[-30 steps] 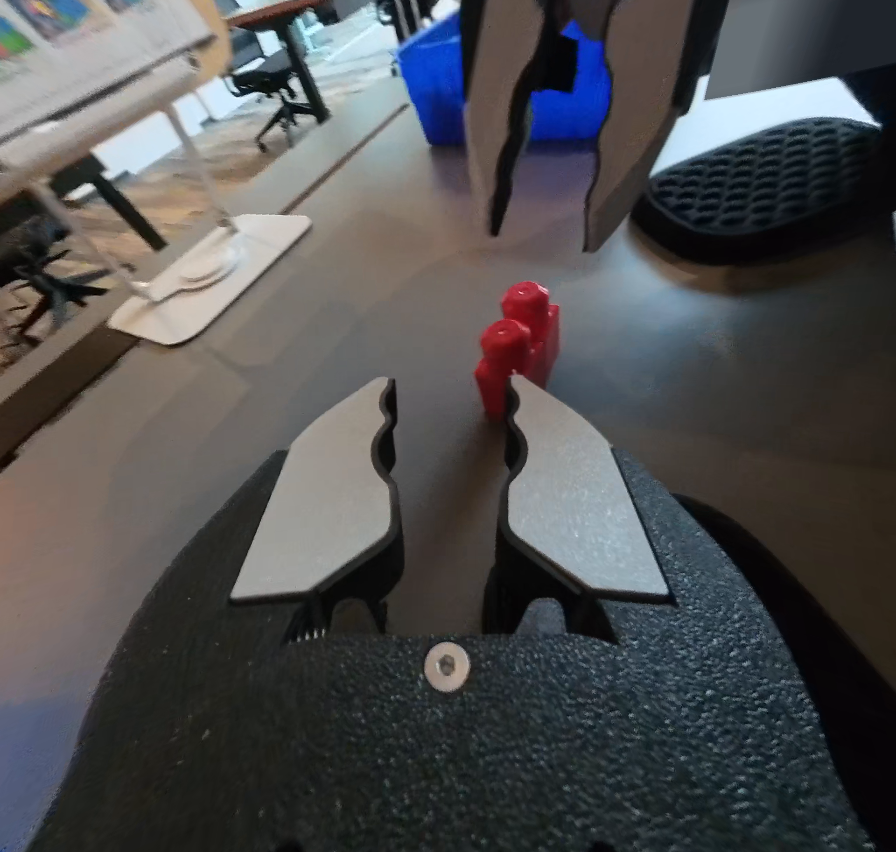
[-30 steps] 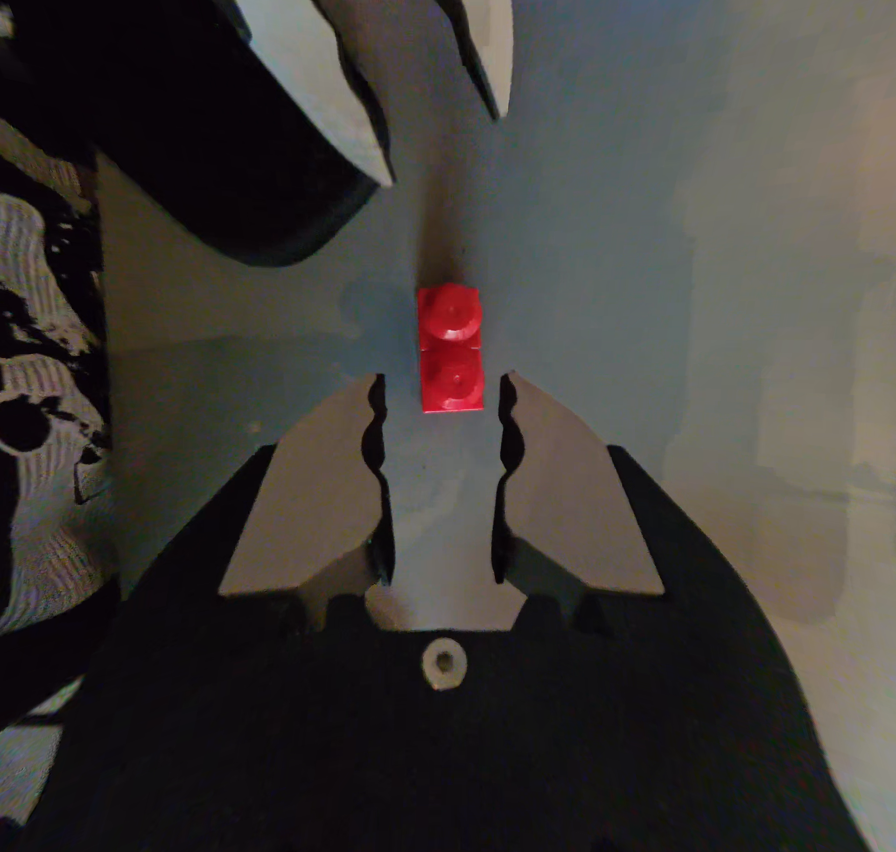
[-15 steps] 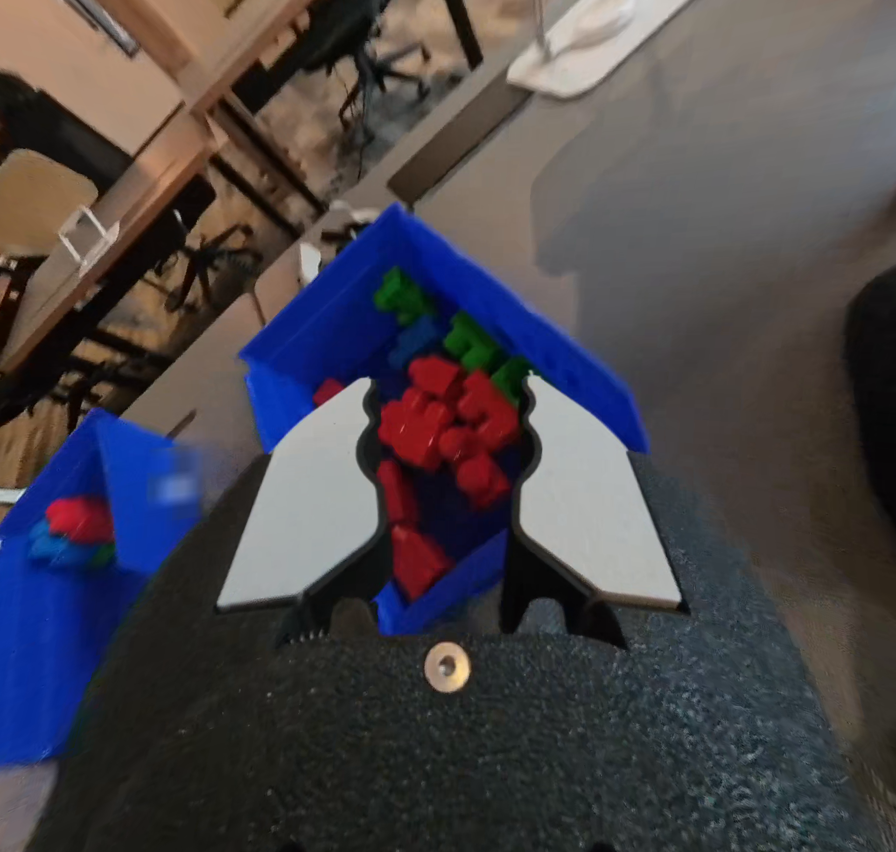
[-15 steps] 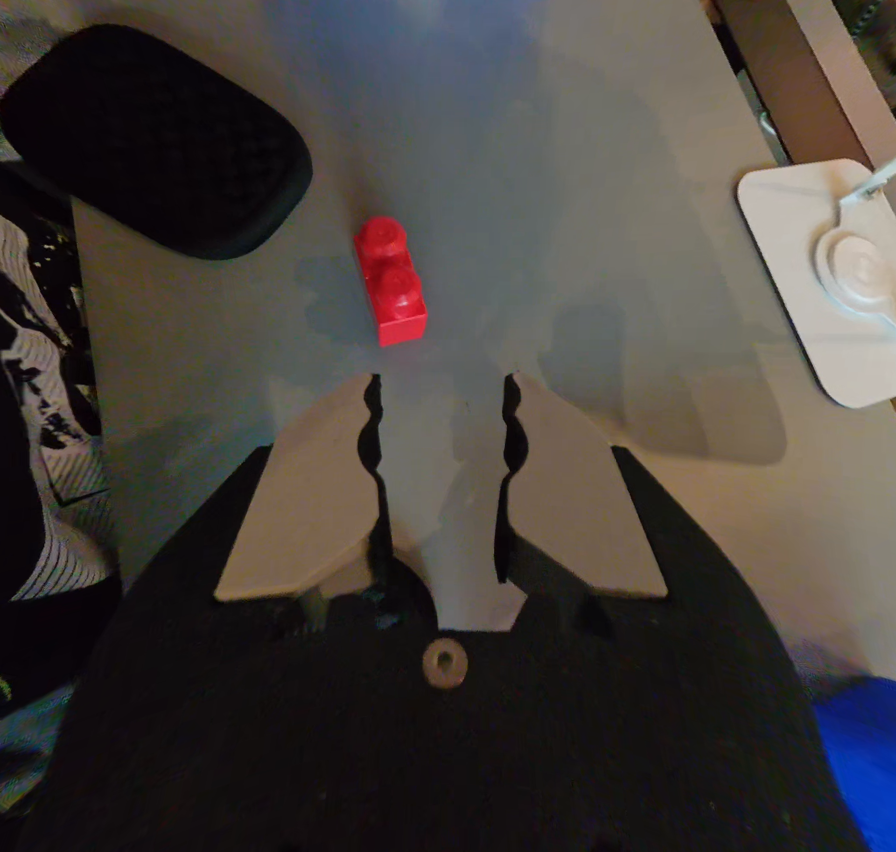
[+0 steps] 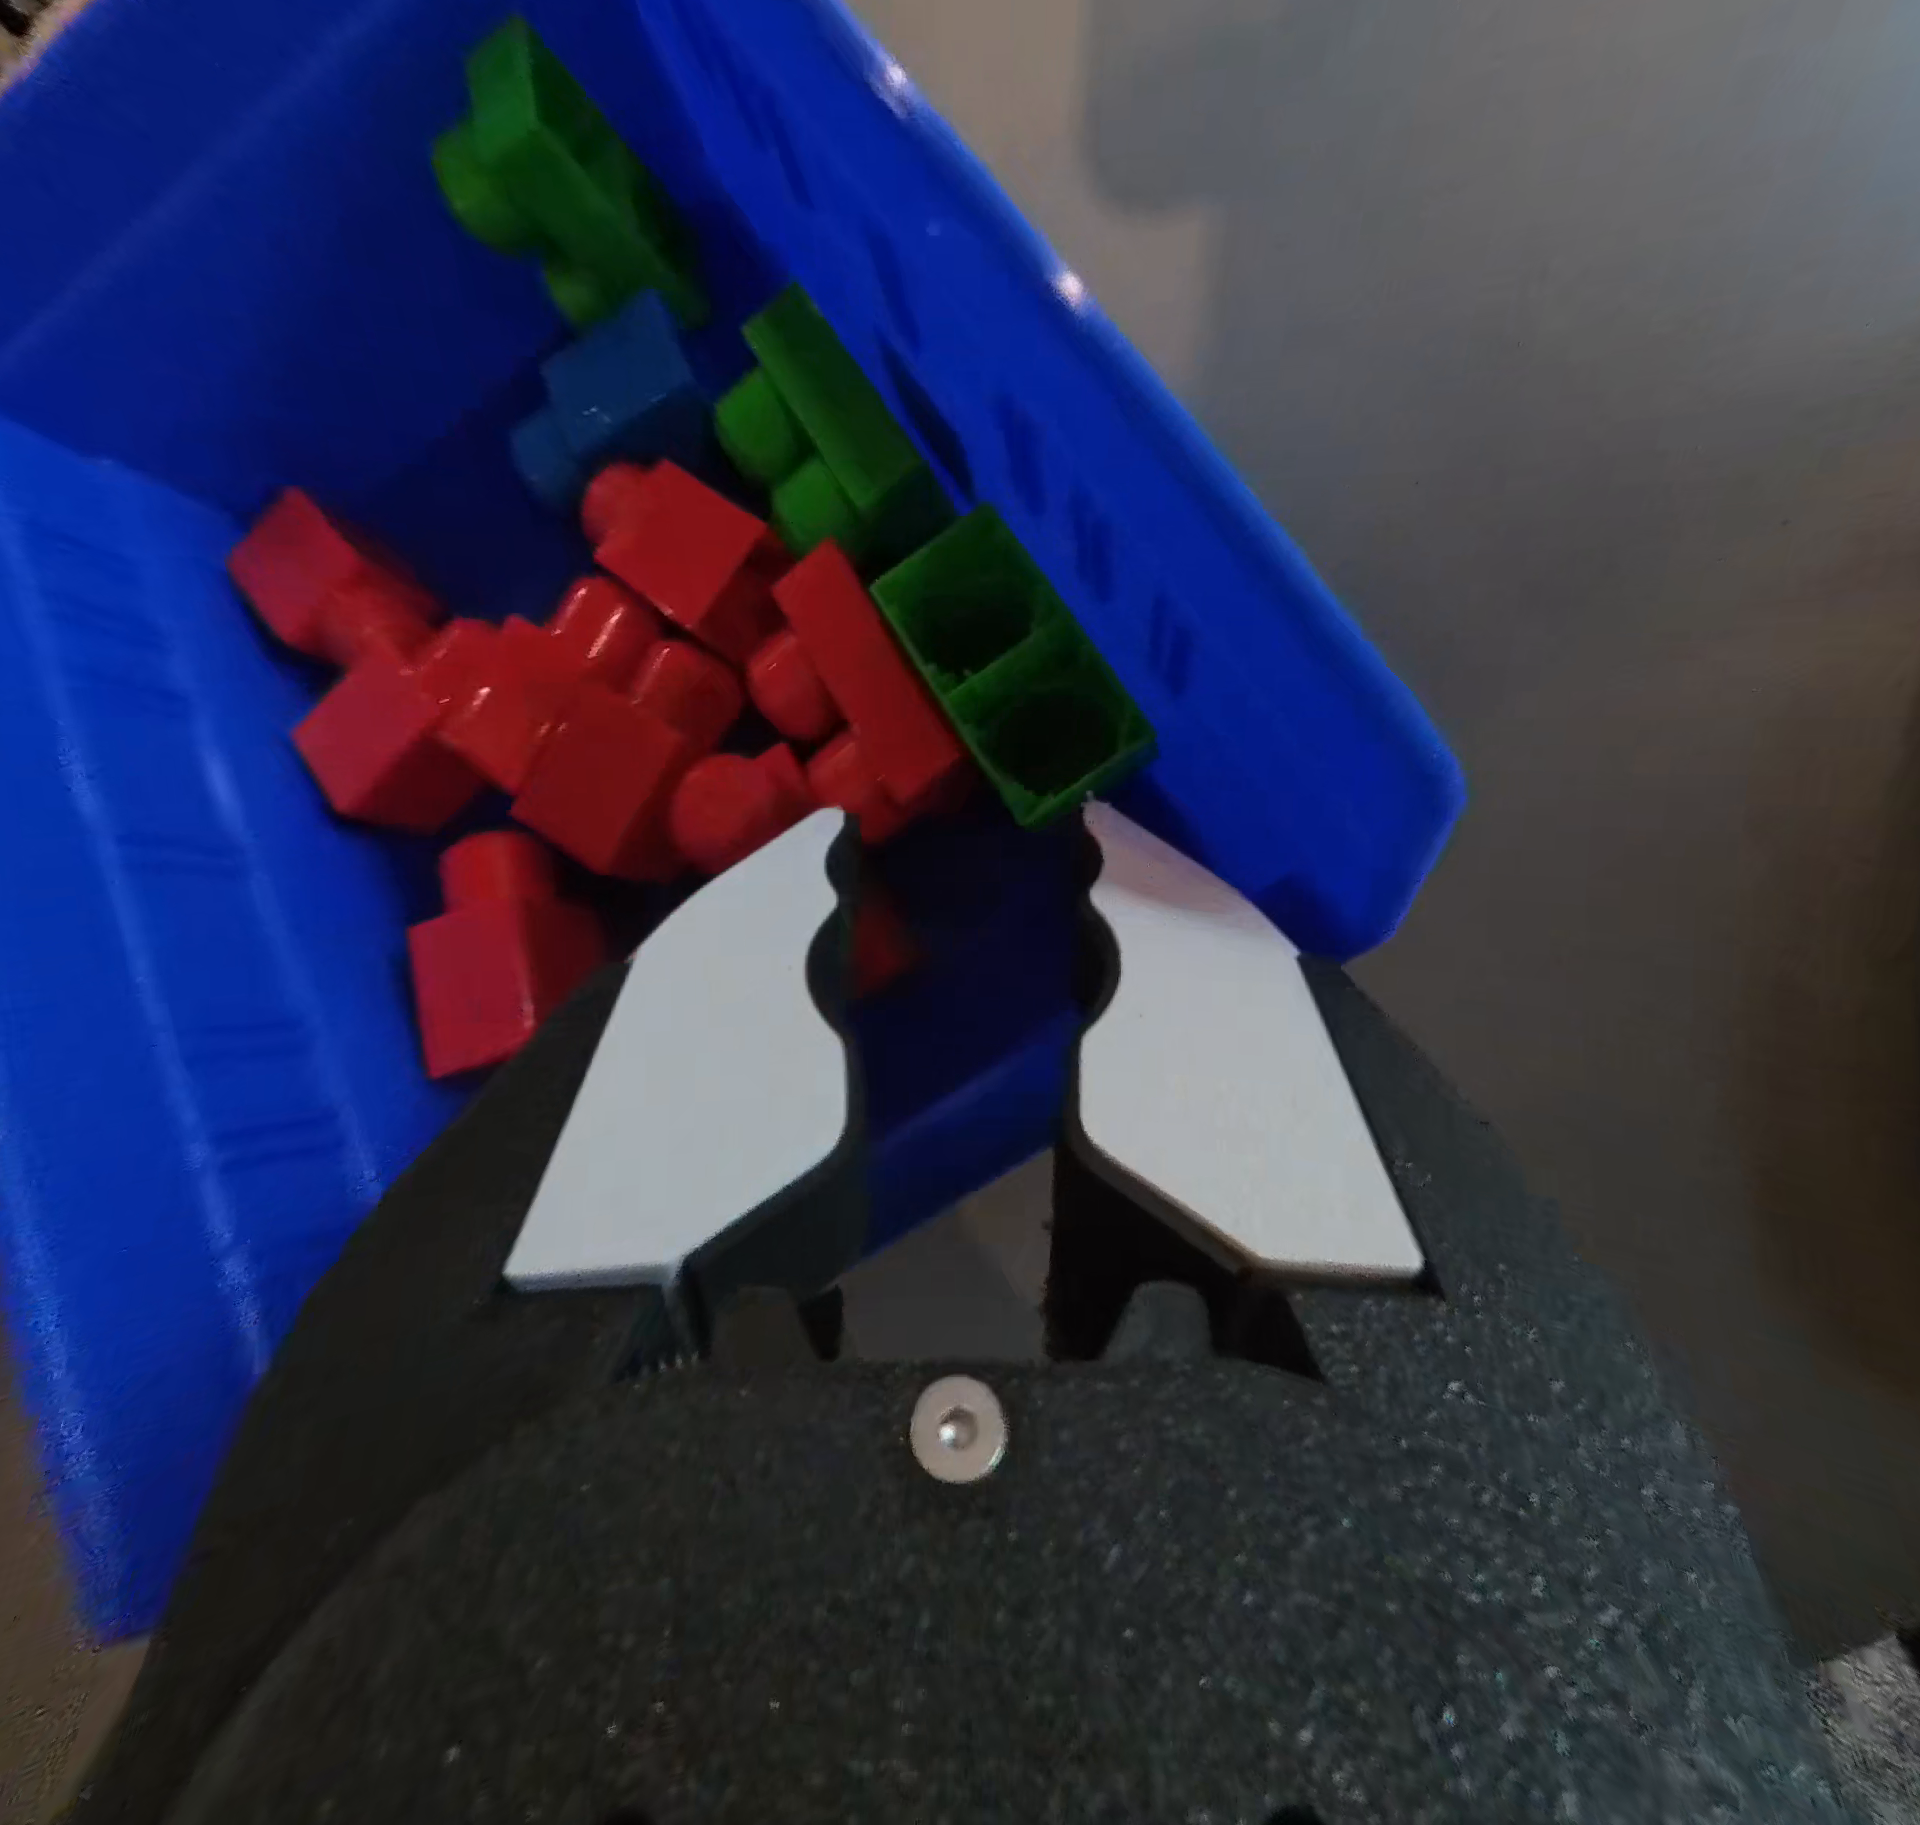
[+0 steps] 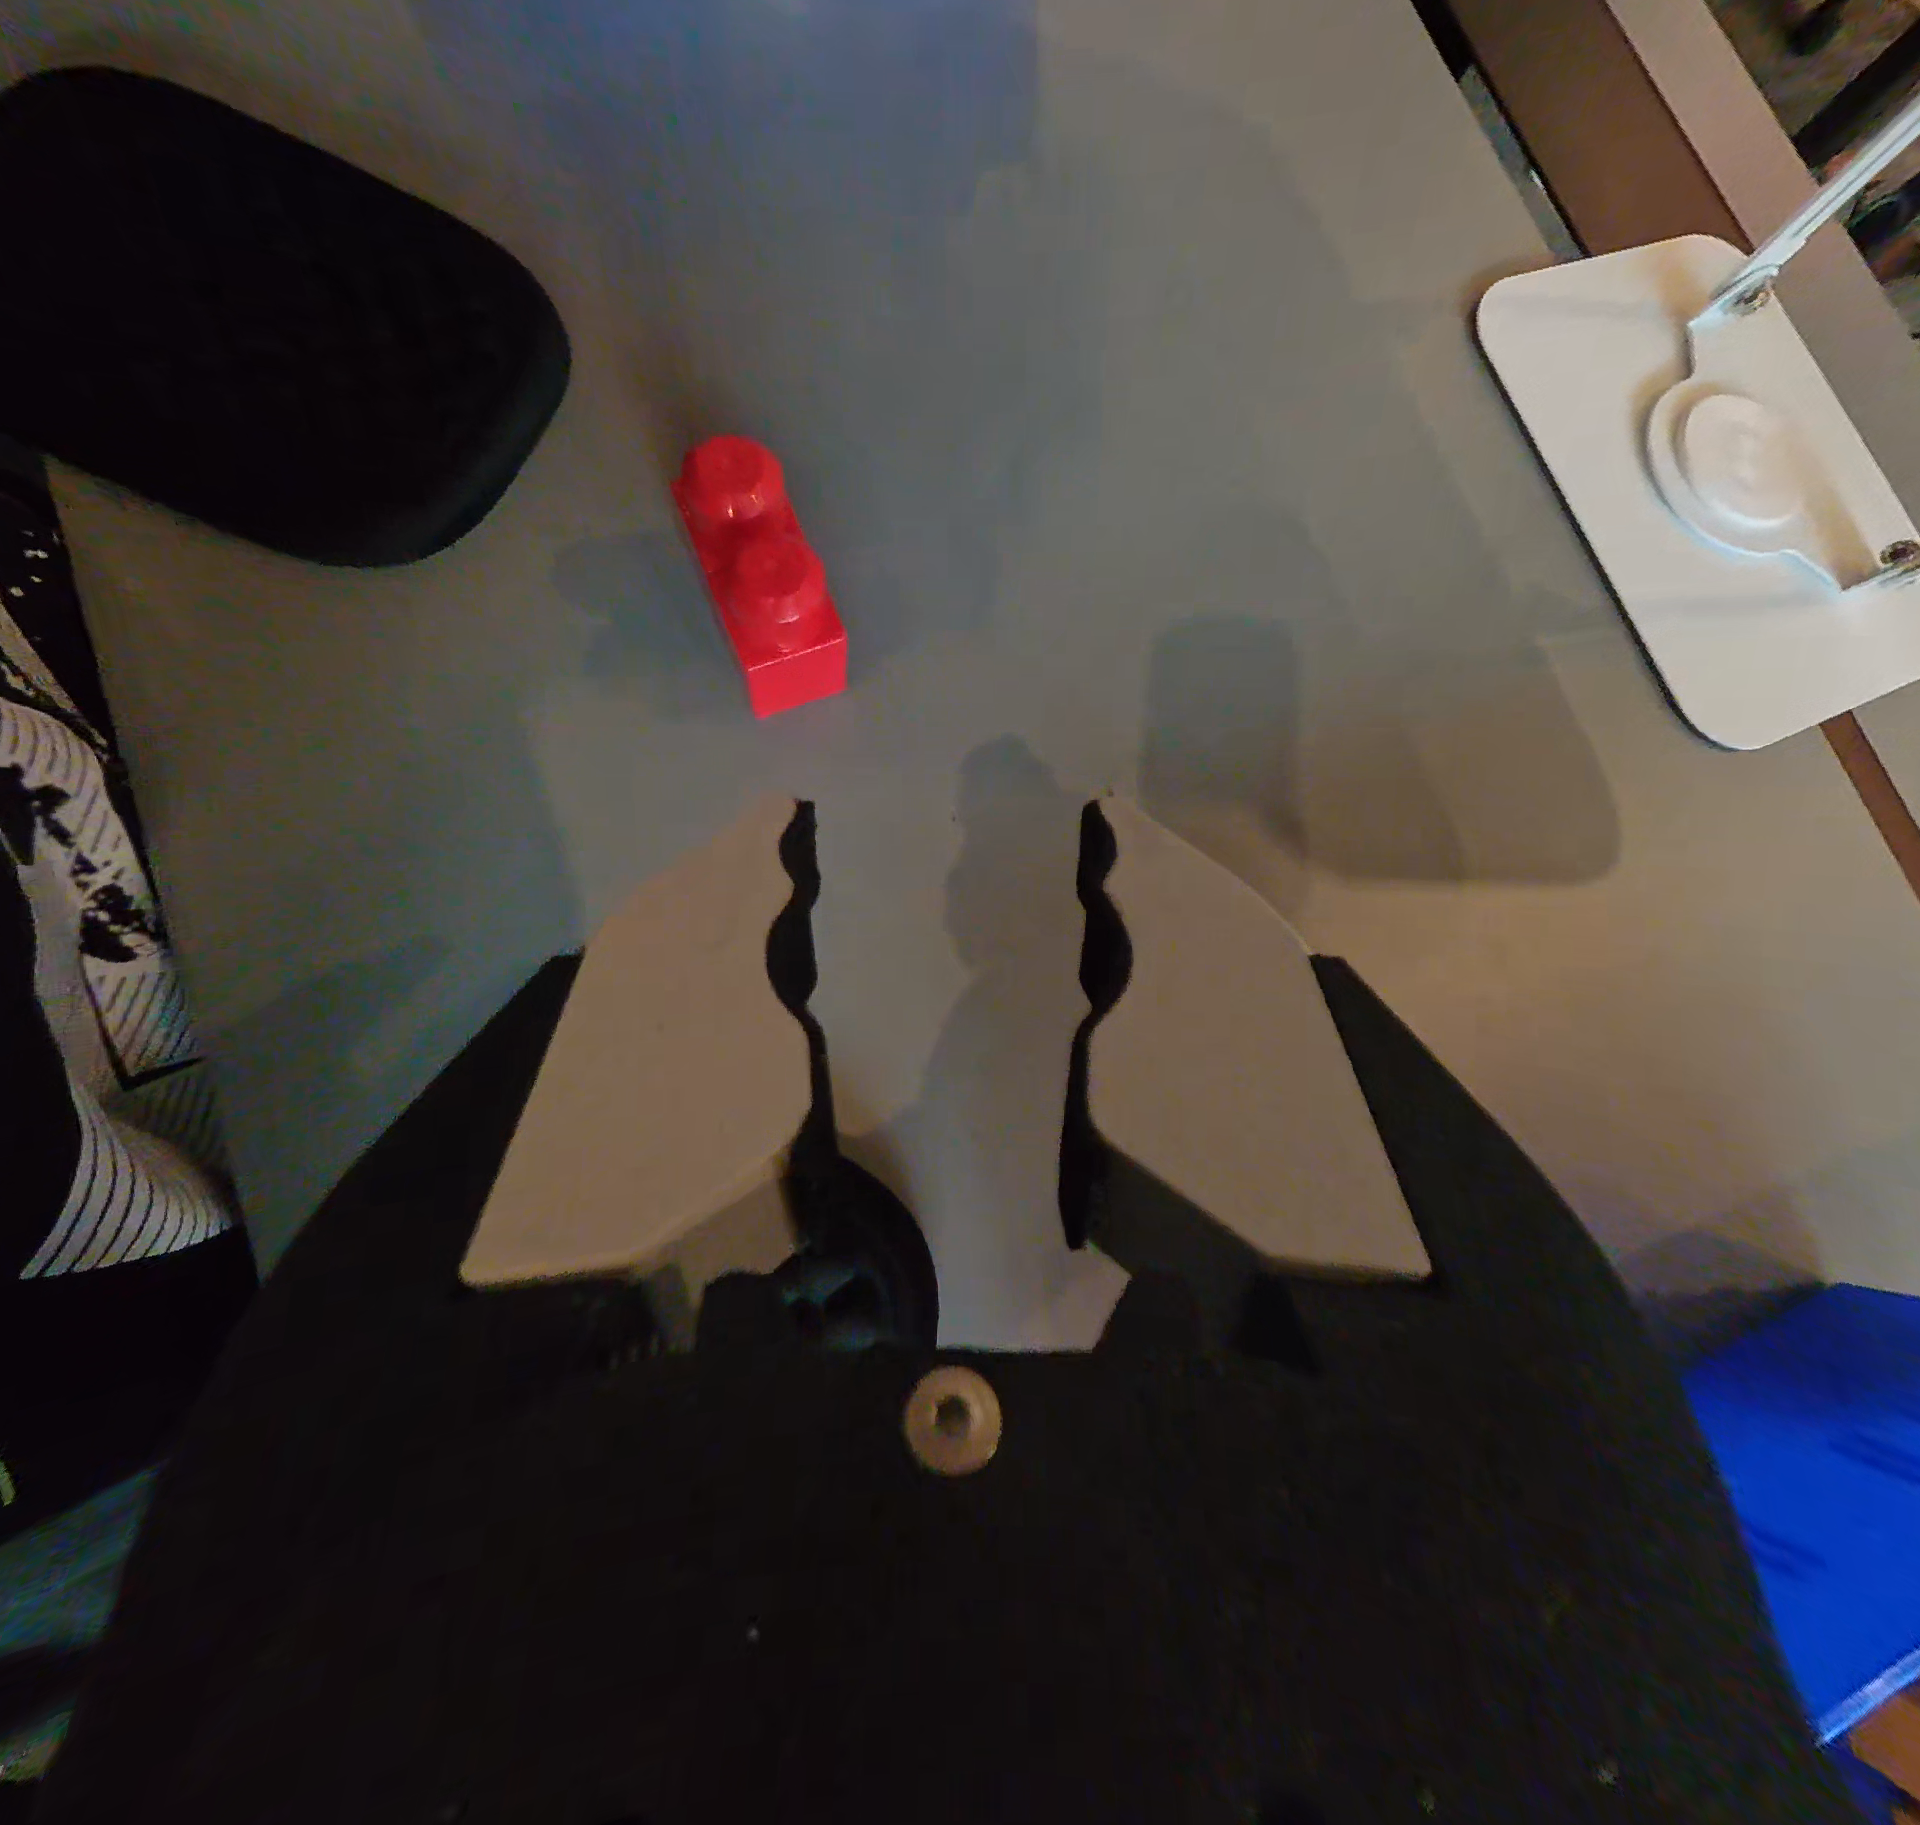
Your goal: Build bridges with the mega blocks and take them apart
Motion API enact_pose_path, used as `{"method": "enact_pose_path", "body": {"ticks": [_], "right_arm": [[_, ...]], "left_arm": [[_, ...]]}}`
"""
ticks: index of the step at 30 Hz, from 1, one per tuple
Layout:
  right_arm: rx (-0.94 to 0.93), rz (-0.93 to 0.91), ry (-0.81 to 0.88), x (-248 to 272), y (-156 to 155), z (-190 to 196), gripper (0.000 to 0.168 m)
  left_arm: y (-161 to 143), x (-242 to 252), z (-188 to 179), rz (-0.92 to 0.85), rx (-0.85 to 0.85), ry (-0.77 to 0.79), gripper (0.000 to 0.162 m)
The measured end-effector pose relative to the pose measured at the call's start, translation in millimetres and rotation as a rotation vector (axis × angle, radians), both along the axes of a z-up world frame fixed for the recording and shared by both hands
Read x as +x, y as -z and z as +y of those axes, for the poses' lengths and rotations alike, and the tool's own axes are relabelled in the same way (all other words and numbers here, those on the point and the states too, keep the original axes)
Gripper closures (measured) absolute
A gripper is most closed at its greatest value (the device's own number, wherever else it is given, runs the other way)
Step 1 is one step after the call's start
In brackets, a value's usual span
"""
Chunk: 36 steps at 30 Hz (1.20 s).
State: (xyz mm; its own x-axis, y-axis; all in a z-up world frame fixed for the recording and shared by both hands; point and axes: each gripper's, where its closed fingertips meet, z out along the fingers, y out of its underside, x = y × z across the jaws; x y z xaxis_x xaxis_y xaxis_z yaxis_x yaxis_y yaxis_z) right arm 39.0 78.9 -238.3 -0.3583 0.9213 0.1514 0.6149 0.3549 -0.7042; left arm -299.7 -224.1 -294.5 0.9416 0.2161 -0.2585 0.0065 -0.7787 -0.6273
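The left gripper (image 5: 961,830) is held open with nothing between its grey fingers (image 5: 717,1048), poised just over the near rim of a blue plastic bin (image 5: 1226,653). Just beyond the fingertips a green two-stud block (image 5: 1013,669) lies on its side, hollow underside showing, against the bin wall; red blocks (image 5: 582,726) are heaped beside it, with a blue block (image 5: 613,404) and more green ones farther in.

The right gripper (image 6: 945,804) is likewise spread and empty — it hangs above the grey tabletop (image 6: 1143,321). A red two-stud block (image 6: 764,580) stands studs-up on the table, ahead and to the left, apart from the fingertips.

The build appears to be at its start — one piece laid, the next being fetched. A descent into the bin and a closing on one block's flat sides is likely called for.
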Motion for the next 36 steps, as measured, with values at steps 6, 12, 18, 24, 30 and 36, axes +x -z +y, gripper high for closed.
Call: {"method": "enact_pose_path", "body": {"ticks": [6, 12, 18, 24, 30, 36], "right_arm": [[0.026, -0.015, -0.001, -3, 1, 0, 0.119], [0.038, -0.031, -0.001, -4, 5, 3, 0.119], [0.038, -0.017, -0.007, -4, 4, 7, 0.119], [0.016, -0.014, -0.007, -1, 13, 15, 0.118], [0.002, -0.006, -0.013, 1, 18, 18, 0.119], [-0.021, 0.059, -0.079, -15, 10, -4, 0.120]], "left_arm": [[2, -8, 11, -0.135, 0.086, -0.077, 0.147], [9, -3, 17, -0.316, 0.099, -0.103, 0.143], [21, 0, 13, -0.384, -0.095, -0.108, 0.146], [28, -3, 13, -0.398, -0.223, -0.120, 0.158], [-4, -26, 4, -0.244, -0.047, -0.204, 0.160], [-85, -26, 8, -0.067, 0.337, -0.205, 0.161]]}}
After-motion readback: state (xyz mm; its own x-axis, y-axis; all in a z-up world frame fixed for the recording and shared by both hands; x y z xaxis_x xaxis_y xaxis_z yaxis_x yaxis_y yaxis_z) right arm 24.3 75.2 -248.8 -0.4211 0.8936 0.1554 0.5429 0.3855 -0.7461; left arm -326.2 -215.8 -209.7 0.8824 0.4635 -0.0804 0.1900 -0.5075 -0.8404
